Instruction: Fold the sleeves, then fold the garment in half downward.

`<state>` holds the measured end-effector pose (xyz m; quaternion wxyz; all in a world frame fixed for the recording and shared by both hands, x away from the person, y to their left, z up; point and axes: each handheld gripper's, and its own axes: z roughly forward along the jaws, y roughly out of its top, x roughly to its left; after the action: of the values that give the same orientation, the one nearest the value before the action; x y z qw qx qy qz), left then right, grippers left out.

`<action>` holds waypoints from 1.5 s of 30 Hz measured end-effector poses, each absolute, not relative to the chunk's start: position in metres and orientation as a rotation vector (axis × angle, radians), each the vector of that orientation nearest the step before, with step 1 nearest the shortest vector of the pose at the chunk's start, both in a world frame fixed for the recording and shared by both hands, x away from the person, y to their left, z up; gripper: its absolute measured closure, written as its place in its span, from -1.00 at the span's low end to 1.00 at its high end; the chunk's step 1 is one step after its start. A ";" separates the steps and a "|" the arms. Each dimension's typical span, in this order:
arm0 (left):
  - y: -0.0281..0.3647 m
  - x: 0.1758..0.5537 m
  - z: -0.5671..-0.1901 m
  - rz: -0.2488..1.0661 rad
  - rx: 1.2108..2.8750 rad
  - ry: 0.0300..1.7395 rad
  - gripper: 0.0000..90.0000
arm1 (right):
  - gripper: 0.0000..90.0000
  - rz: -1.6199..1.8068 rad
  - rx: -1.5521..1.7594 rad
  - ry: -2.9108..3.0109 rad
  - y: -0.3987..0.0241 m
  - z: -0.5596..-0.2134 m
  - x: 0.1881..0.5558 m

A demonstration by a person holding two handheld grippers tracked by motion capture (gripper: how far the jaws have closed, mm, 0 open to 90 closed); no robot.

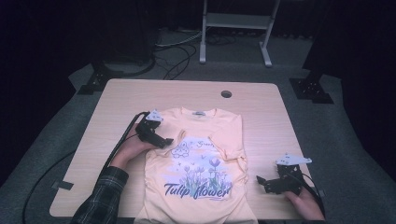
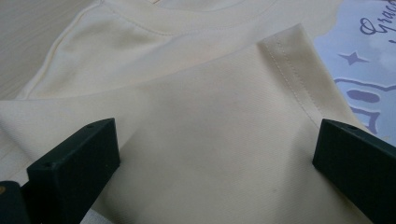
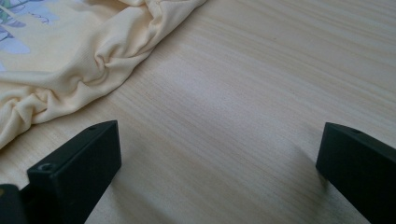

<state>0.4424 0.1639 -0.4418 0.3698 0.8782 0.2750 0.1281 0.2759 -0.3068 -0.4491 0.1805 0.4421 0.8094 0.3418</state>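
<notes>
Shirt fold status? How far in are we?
Early. Done: the T-shirt's left sleeve lies folded in over the chest, under the open left gripper. In hand: nothing gripped; the right gripper sits open over bare table, beside the shirt's bunched right edge. Left: probably fold that side in, then fold the body, which lies at full length with its hem at the near edge.

Dim surroundings, table lit overhead, soft focus.

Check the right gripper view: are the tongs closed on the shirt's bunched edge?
No: the right tongs stand wide open over bare table, with the shirt lying apart.
</notes>
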 end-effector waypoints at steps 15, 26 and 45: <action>0.164 0.442 -0.442 0.331 2.254 0.702 -1.00 | -1.00 0.967 1.241 2.291 -0.307 -0.449 0.276; 0.164 0.442 -0.442 0.337 2.251 0.709 -1.00 | -1.00 0.962 1.246 2.269 -0.310 -0.444 0.277; 0.164 0.441 -0.442 0.340 2.249 0.713 -1.00 | -1.00 0.976 1.241 2.300 -0.303 -0.442 0.283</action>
<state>0.4409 0.1635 -0.4423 0.3699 0.8765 0.2781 0.1327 0.2828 -0.3033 -0.4421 0.1751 0.4379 0.8117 0.3446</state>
